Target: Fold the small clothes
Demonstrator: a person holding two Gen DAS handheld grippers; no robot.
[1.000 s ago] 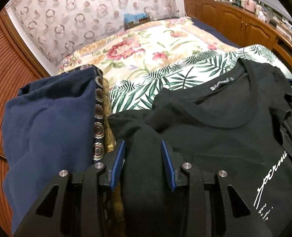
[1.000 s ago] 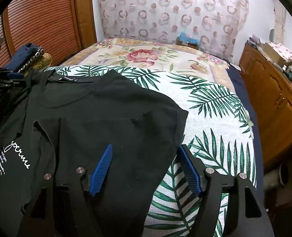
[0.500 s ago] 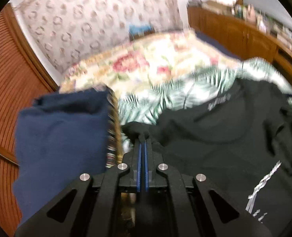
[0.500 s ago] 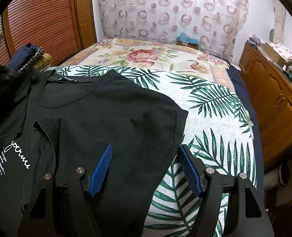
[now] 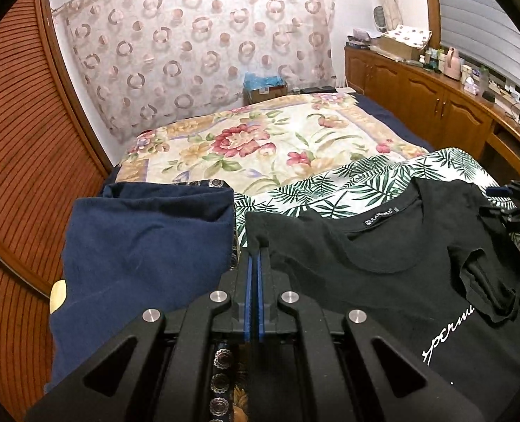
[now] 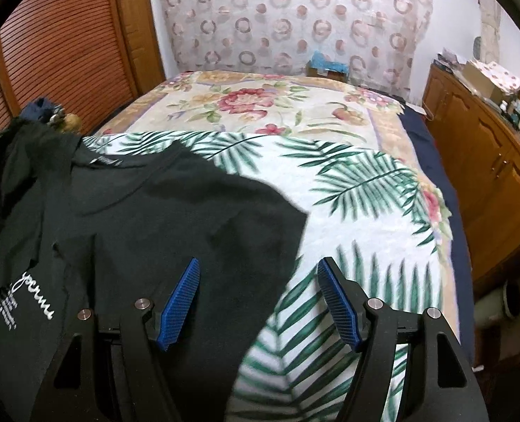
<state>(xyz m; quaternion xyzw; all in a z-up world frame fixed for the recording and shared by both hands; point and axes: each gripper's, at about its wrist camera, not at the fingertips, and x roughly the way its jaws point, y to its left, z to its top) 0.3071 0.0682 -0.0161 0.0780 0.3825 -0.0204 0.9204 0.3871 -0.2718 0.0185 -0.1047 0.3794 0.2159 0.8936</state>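
Observation:
A black T-shirt [image 5: 393, 274] with white script print lies on the palm-leaf cloth on the bed, collar label facing up. My left gripper [image 5: 254, 256] is shut on the shirt's left shoulder corner and holds that fabric raised off the bed. In the right wrist view the same black T-shirt [image 6: 175, 218] spreads to the left, its right sleeve edge running between my fingers. My right gripper [image 6: 260, 277] stands open just above that sleeve edge, one pad over black fabric, the other over the palm-leaf cloth [image 6: 365, 183].
A folded navy garment [image 5: 144, 246] on a patterned gold one lies left of the shirt. A floral bedspread [image 5: 260, 140] covers the far bed. Wooden cabinets [image 6: 488, 161] line the right side, a slatted wooden door [image 5: 21, 140] the left.
My left gripper closed on the shirt's shoulder corner and lifted it. The right gripper stayed open and shifted slightly right over the sleeve edge.

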